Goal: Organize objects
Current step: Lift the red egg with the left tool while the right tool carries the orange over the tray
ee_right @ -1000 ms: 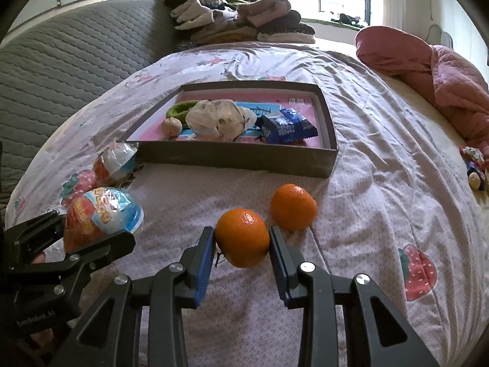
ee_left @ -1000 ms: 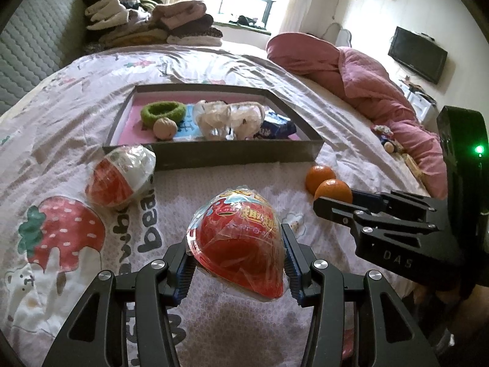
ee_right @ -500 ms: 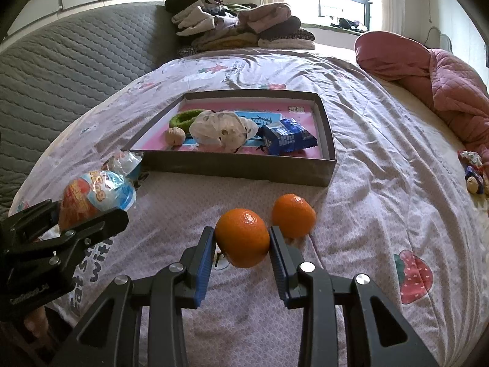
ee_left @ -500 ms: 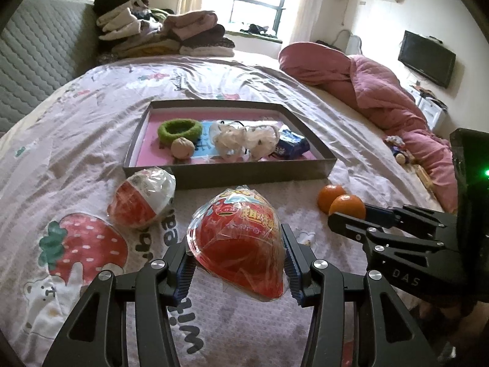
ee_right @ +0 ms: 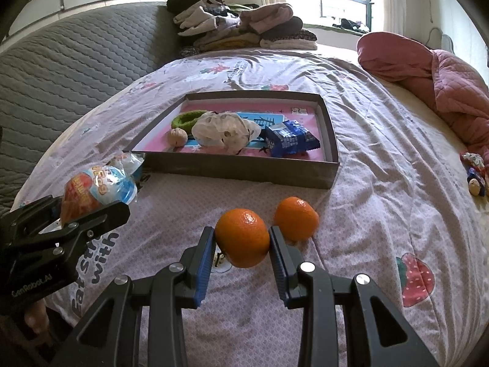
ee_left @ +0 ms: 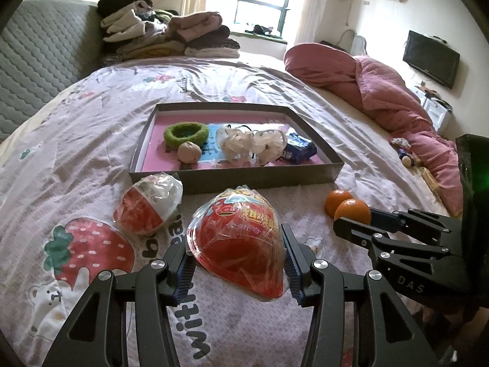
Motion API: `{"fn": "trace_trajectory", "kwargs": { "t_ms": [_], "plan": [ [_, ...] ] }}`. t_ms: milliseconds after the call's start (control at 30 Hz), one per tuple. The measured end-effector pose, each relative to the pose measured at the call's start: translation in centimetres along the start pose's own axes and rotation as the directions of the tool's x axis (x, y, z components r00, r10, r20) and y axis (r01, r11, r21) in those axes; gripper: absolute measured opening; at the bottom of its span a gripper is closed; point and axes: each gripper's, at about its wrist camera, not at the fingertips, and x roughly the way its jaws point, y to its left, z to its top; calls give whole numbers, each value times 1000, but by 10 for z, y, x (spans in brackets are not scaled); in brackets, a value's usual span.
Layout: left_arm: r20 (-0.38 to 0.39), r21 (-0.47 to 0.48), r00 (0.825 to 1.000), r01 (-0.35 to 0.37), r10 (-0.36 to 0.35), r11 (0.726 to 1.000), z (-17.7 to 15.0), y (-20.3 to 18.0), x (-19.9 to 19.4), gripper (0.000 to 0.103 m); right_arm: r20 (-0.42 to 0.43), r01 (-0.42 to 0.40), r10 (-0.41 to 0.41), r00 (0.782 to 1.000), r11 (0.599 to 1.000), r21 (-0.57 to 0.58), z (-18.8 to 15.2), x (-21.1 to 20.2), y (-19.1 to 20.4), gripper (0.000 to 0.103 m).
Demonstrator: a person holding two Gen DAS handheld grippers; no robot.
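Left wrist view: left gripper (ee_left: pixel 237 260) pinches one wrapped toy egg (ee_left: pixel 237 244); a second egg (ee_left: pixel 148 208) lies on the bed (ee_left: pixel 76 122) before the tray (ee_left: pixel 259 177)
Oranges: two; right gripper (ee_right: pixel 241 250) clamps one (ee_right: pixel 243 237), the other (ee_right: pixel 295 218) rests just beside
Writing: "DAS", "GenRobot.AI" on gripper bodies

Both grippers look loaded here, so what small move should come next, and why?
Probably carry both loads forward over the tray and release. The left gripper clamps a wrapped red egg toy and the right gripper clamps an orange, both short of the tray, which has bare floor along its far side.
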Motion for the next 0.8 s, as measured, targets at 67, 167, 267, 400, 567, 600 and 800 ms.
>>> {"fn": "trace_trajectory", "kwargs": {
  "t_ms": [67, 167, 267, 400, 567, 600, 800],
  "plan": [
    [3, -3, 1000, -5, 5, 1000, 1, 1, 0, 52, 2, 0, 0, 1000, 1000, -3, 1, -1, 1, 36],
    [9, -7, 1000, -15, 15, 1000, 2, 2, -1, 52, 4, -1, 1, 1000, 1000, -5, 2, -1, 1, 36],
    [19, -7, 999, -30, 30, 1000, 5, 4, -3, 52, 4, 0, 0, 1000, 1000, -6, 3, -1, 1, 36],
    [43, -4, 998, -51, 51, 999, 12, 6, -7, 52, 14, 6, -6, 1000, 1000, -8, 7, -4, 0, 36],
    [63, -11, 997, -50, 51, 999, 20, 7, -11, 52, 32, 10, -10, 999, 1000, -9, 16, -8, -4, 36],
    [66, -10, 996, -51, 52, 999, 22, 7, -11, 52, 36, 12, -11, 999, 1000, -11, 18, -8, -4, 36],
    [89, -14, 994, -56, 57, 998, 34, 8, -14, 52, 58, 24, -23, 998, 1000, -17, 30, -12, -6, 36]
  ]
}}
